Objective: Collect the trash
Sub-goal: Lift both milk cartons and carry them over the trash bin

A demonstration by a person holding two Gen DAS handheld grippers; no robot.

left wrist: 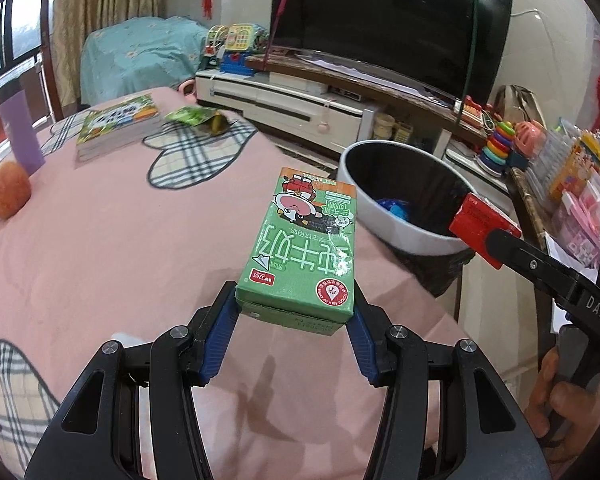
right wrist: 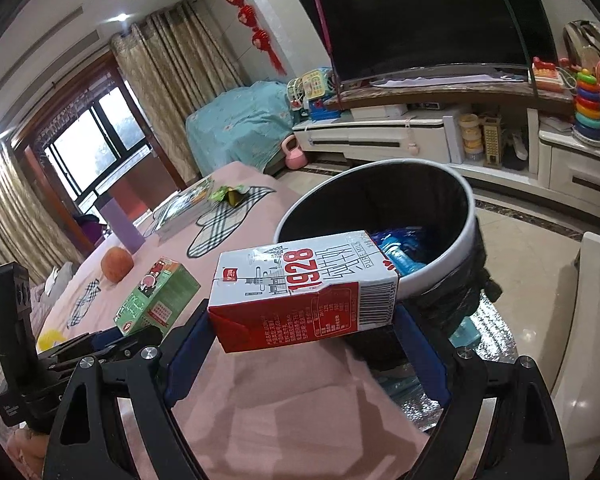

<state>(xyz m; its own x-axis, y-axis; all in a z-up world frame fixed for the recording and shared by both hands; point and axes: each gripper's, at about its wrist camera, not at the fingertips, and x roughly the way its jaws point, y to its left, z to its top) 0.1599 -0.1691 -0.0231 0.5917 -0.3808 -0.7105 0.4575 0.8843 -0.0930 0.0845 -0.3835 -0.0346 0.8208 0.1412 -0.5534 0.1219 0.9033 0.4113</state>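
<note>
Left wrist view: left gripper (left wrist: pixel 296 312) fingers pinch a green milk carton (left wrist: pixel 300 248) above the pink bed (left wrist: pixel 120 240). Right gripper (right wrist: pixel 304 332) fingers pinch a red-and-white milk carton (right wrist: pixel 300 284), level, just before the trash bin (right wrist: pixel 432 276) rim.

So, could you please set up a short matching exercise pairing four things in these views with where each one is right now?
Things:
1. green milk carton
2. red and white milk carton
3. blue wrapper
4. green snack packet

Places:
A. lying inside the bin
B. gripped by the right tool
C. on the pink cloth beside the book
D. gripped by the left tool

Pairs: 1-D, 2-B, 3-A, 4-C
</note>
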